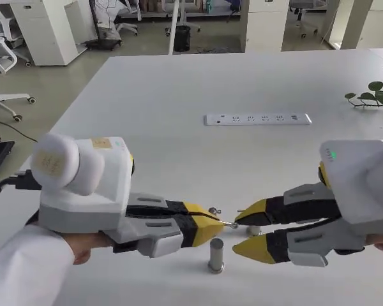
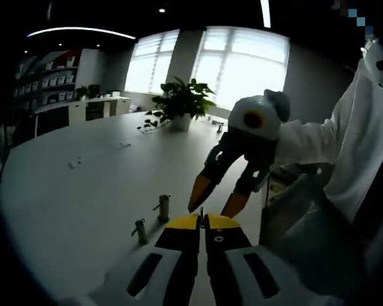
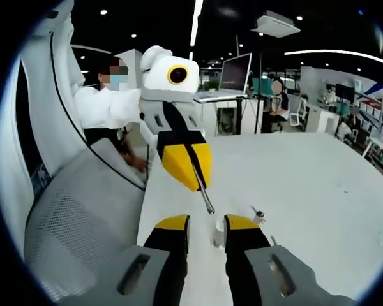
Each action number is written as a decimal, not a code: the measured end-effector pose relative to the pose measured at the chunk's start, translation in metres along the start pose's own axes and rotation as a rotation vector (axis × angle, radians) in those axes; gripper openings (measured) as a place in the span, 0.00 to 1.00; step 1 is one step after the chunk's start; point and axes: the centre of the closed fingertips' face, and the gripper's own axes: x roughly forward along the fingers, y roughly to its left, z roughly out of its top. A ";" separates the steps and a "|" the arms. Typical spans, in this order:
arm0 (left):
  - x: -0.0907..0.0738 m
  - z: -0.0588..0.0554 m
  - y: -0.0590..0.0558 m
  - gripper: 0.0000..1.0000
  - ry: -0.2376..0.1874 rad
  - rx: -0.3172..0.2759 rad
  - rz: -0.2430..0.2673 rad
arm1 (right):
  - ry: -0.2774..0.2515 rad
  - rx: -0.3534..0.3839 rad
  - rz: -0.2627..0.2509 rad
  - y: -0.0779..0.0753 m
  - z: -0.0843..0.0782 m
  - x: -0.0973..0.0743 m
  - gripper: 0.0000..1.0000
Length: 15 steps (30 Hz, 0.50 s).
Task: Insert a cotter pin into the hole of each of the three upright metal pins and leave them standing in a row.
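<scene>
Low in the frame's centre, the cotter pin (image 1: 230,224), clamped in the closed fingers of the left gripper (image 1: 220,225), is aimed lengthwise at the upright metal pin (image 3: 218,234) straddled by the open right gripper (image 3: 206,221).

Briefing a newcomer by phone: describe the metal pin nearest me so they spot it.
On the white table, find where the left claw and right claw almost meet. The nearest pin stands upright on the person's side of them. Unlike the middle pin and far pin, it stands clear of both.
</scene>
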 end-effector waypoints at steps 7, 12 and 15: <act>0.000 0.003 -0.008 0.00 -0.018 0.089 -0.041 | -0.009 0.005 0.043 0.011 0.003 0.006 0.15; 0.000 0.005 -0.013 0.00 -0.022 0.129 -0.064 | -0.010 -0.001 0.067 0.017 0.004 0.007 0.08; 0.000 0.004 -0.014 0.00 -0.019 0.144 -0.076 | -0.005 -0.007 0.073 0.019 0.003 0.006 0.03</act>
